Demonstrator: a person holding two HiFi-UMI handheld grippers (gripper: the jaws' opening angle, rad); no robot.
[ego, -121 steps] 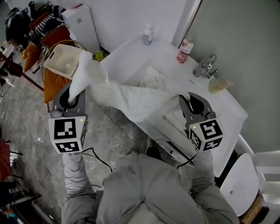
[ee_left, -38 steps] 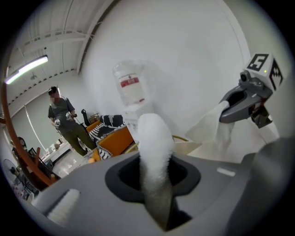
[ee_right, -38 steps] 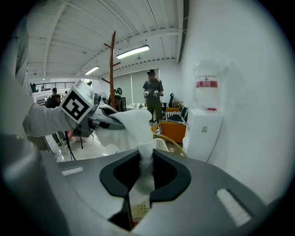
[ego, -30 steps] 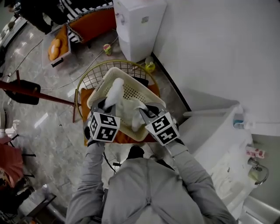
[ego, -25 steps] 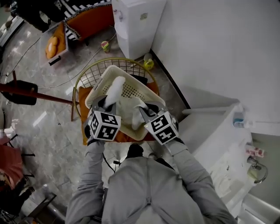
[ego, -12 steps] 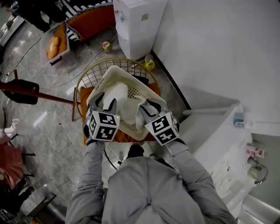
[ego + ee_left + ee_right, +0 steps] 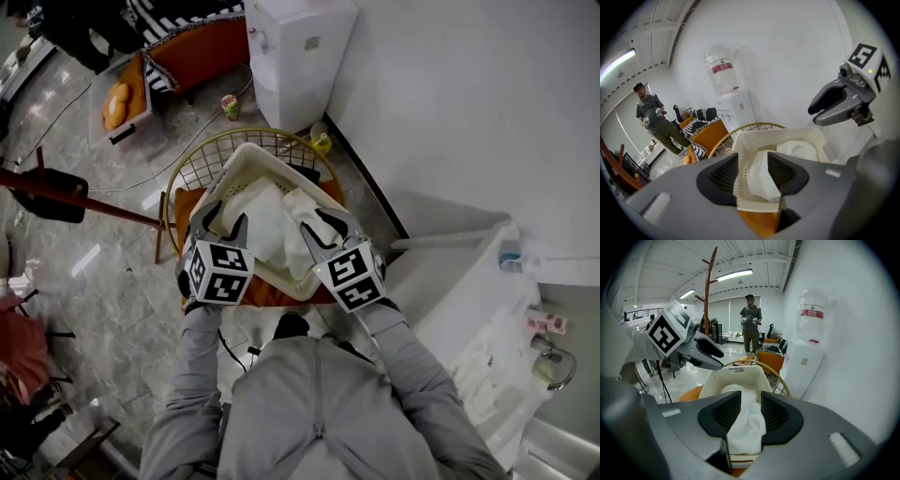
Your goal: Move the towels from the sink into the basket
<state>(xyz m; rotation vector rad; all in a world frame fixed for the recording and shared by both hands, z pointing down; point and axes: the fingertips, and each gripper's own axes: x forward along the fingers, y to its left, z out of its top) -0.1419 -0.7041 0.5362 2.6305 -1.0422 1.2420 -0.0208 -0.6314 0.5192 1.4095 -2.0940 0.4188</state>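
The towel (image 7: pixel 265 217) is dropped in the basket (image 7: pixel 246 156), by its near edge. The left gripper (image 7: pixel 225 218) and right gripper (image 7: pixel 320 226) jaws have just been opened, with nothing between them. Next, the sink (image 7: pixel 459 300) must be reached for more.

- The towel (image 7: pixel 265 220) you see in the basket (image 7: pixel 736 376) is white cloth, soft and matt, lying in loose folds.
- That basket is cream plastic with a dull finish, its walls pierced with rows of small holes.
- The chair frame (image 7: pixel 199 167) round it is thin wire, gold-coloured metal with a slight sheen.
- The cushion (image 7: pixel 180 220) under the basket is orange matt cloth.
- The floor (image 7: pixel 103 281) is polished and veined like stone (it mirrors the lights).
- The water dispenser (image 7: pixel 298 52) is smooth white plastic, and its bottle (image 7: pixel 723 68) is clear plastic.
- Your sleeves (image 7: pixel 192 375) are grey matt cloth.
- The wall (image 7: pixel 450 103) is plain matt white.
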